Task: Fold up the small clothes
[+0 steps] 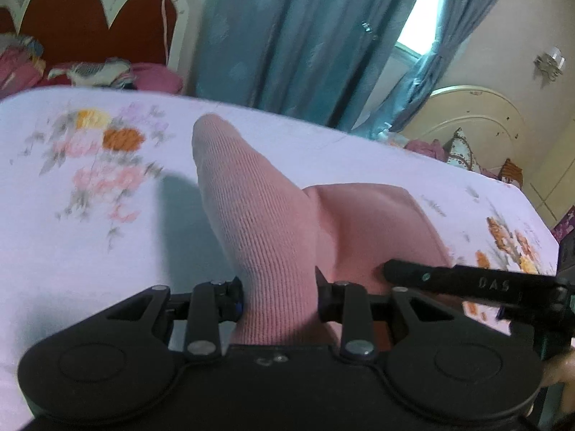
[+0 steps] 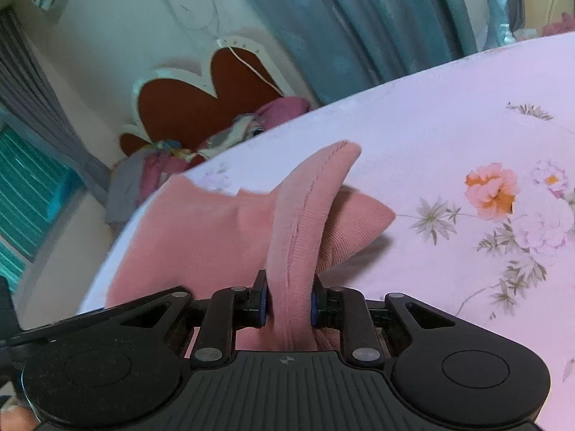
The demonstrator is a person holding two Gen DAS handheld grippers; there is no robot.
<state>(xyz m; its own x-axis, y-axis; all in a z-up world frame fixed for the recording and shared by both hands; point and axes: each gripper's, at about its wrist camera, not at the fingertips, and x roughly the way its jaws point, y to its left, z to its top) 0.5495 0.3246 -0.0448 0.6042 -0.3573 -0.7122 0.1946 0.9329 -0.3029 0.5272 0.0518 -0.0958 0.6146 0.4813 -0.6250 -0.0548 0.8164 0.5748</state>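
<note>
Left wrist view: left hand-held gripper (image 1: 278, 296) clenched on a ribbed fold of the pink garment (image 1: 258, 215), raised over the floral bed sheet (image 1: 90, 215). Right hand-held gripper (image 2: 288, 303) pinches the garment's seamed edge; the rest trails onto the bed.

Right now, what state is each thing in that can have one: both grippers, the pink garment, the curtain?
Left gripper: shut on the pink garment.
Right gripper: shut on a seamed edge of it.
Pink garment: gripped in both grippers, bunched, not yet folded flat.
Teal curtain: parted, window showing.
</note>
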